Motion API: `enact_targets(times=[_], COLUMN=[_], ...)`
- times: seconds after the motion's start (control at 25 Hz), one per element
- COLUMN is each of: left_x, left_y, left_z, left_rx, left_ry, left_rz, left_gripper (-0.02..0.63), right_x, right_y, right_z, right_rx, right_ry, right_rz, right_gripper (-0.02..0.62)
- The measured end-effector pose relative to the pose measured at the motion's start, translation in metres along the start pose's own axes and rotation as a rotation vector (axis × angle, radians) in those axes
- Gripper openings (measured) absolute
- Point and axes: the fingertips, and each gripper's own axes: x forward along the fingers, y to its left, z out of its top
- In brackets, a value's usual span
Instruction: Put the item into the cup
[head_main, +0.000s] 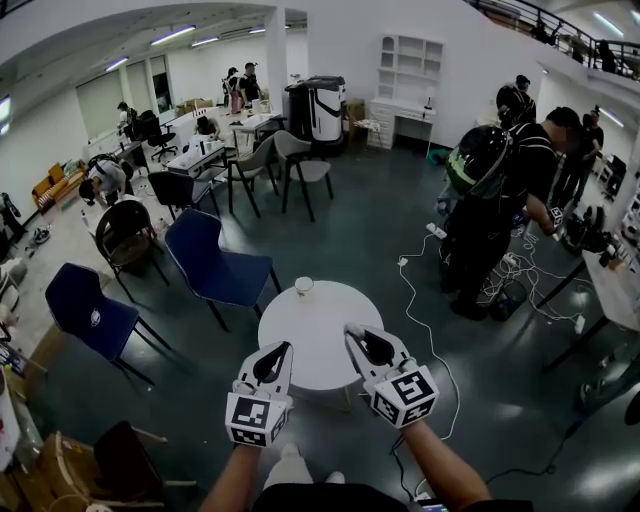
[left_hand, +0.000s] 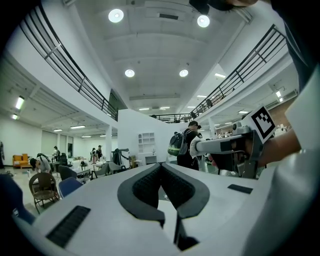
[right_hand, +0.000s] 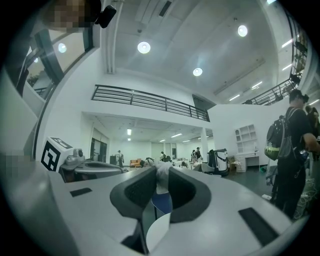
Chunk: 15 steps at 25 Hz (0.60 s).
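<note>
A small white cup (head_main: 303, 286) stands upright at the far edge of a round white table (head_main: 325, 350). My right gripper (head_main: 352, 330) hovers over the table's near right side. It is shut on a small whitish item (right_hand: 160, 176) pinched at the tips of its pads. My left gripper (head_main: 283, 347) is beside it over the near left side, with its jaws together at the tips (left_hand: 161, 166) and nothing between them. Both grippers point level toward the far side, well short of the cup. The cup does not show in either gripper view.
Two blue chairs (head_main: 215, 262) (head_main: 88, 308) stand left of the table, with grey chairs beyond. A white cable (head_main: 415, 300) runs over the floor on the right. A person with a backpack (head_main: 490, 190) stands at the right by a bench.
</note>
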Motion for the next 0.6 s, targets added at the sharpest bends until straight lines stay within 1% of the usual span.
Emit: enact_targets(times=[0.24, 0.6], left_x=[0.008, 0.037], left_y=[0.008, 0.039], left_z=[-0.004, -0.013], left_rx=[-0.016, -0.023], left_ry=[0.002, 0.01], left_rz=[0.006, 0.003], left_gripper=[0.014, 0.014], right_x=[0.01, 0.048], right_y=[-0.005, -0.022], right_z=[-0.005, -0.009], right_rx=[0.004, 0.014], right_ry=[0.01, 0.016], right_rz=[0.012, 0.002], right_gripper=[0.076, 0.075])
